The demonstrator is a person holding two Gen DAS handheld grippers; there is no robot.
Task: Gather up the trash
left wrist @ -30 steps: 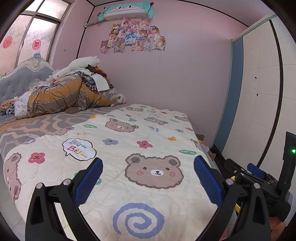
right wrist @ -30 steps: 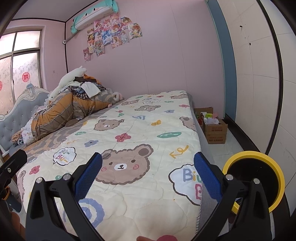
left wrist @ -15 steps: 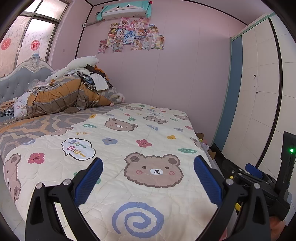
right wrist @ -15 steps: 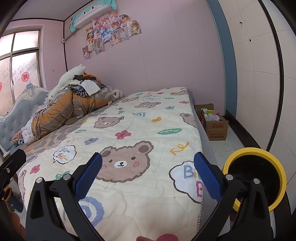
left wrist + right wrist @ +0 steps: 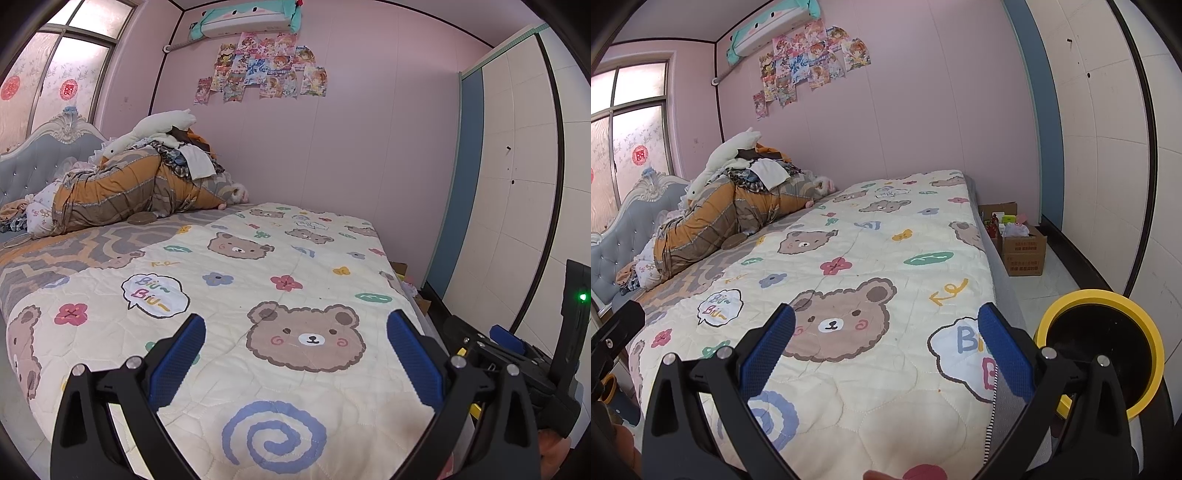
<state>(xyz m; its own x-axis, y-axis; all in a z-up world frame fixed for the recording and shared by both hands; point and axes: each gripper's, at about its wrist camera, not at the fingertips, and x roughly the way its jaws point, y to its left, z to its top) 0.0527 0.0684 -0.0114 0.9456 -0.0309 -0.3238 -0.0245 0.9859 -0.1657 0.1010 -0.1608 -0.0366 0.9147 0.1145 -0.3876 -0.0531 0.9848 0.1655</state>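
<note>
Left wrist: left tongs [image 5: 295, 347] apart over bear-print quilt [image 5: 280, 280] | right tongs [image 5: 886, 343] apart | yellow-rimmed bin [image 5: 1104, 350] beside bed | pink walls

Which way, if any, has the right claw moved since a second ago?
No: the right claw barely moved; the brown cardboard box keeps its place in view.
</note>
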